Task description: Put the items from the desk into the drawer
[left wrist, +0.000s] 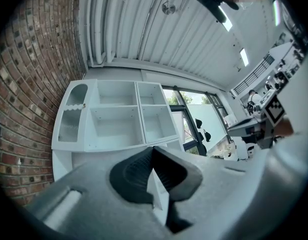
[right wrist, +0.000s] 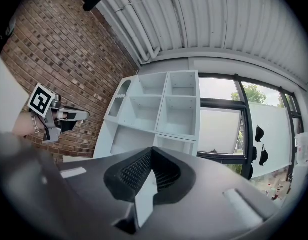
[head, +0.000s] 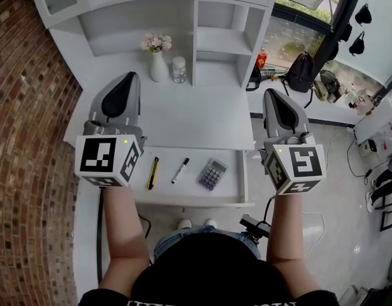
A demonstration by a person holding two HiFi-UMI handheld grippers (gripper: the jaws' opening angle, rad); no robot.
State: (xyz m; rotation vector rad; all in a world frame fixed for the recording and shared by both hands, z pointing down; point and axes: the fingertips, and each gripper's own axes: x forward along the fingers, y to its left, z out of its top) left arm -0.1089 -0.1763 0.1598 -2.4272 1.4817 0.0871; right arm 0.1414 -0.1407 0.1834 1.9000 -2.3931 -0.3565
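Note:
The drawer (head: 190, 201) under the white desk (head: 196, 116) stands pulled out. In it lie a yellow-and-black utility knife (head: 153, 173), a black-and-white marker (head: 180, 170) and a grey calculator (head: 212, 173). My left gripper (head: 127, 76) is raised over the desk's left side, jaws pointing up and away, shut and empty. My right gripper (head: 271, 93) is raised at the desk's right edge, also shut with nothing in it. Both gripper views look up at the shelves and ceiling, with the left gripper (left wrist: 152, 149) and right gripper (right wrist: 152, 150) closed tip to tip.
A white vase of pink flowers (head: 157, 57) and a glass jar (head: 178, 69) stand at the back of the desk under the shelf unit (head: 202, 18). A brick wall (head: 23, 107) runs on the left. A black backpack (head: 302, 72) rests on the counter at right.

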